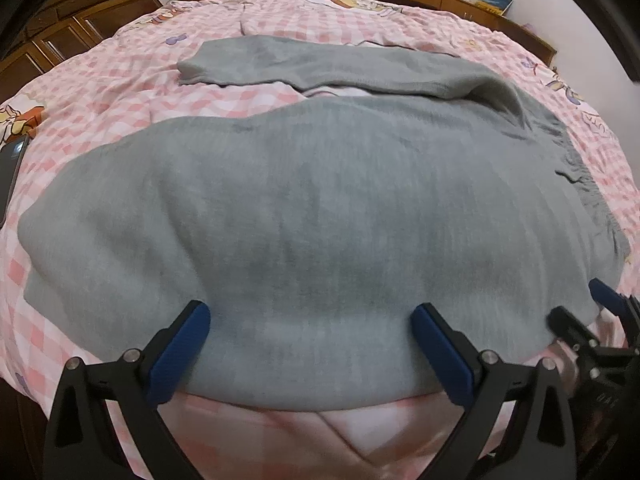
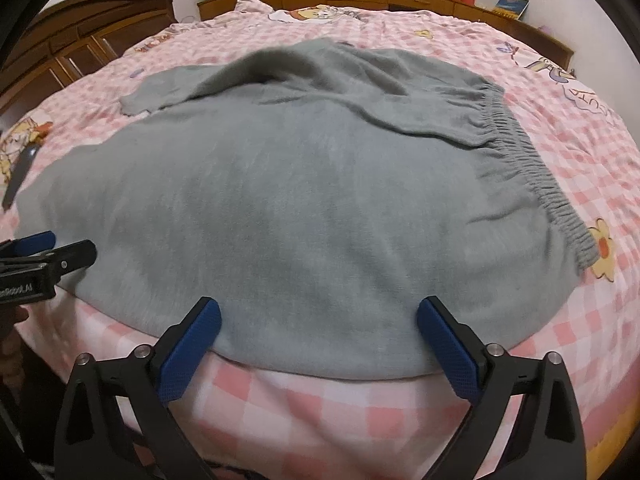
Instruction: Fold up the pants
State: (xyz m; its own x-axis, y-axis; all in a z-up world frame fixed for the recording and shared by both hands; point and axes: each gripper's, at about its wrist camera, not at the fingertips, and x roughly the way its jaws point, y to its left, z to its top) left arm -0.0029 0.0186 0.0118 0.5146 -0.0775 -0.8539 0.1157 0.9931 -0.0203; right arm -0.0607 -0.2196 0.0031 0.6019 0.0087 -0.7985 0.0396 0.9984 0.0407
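One pair of grey pants (image 1: 320, 216) lay across my one pink checked bed (image 1: 100, 96), two legs spread, my left gripper (image 1: 312, 356) and right gripper (image 2: 320, 344) both with jaws wide apart at the near edge, pinching nothing.

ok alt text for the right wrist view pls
Grey pants lie spread on a pink checked bedspread, elastic waistband to the right. The right claw is open at their near edge, gripping nothing, and the left claw enters from the left edge.

pants (image 1: 320, 208): matt grey fleece | bedcover (image 1: 100, 92): checked cotton | wardrobe (image 1: 68, 20): glossy wood
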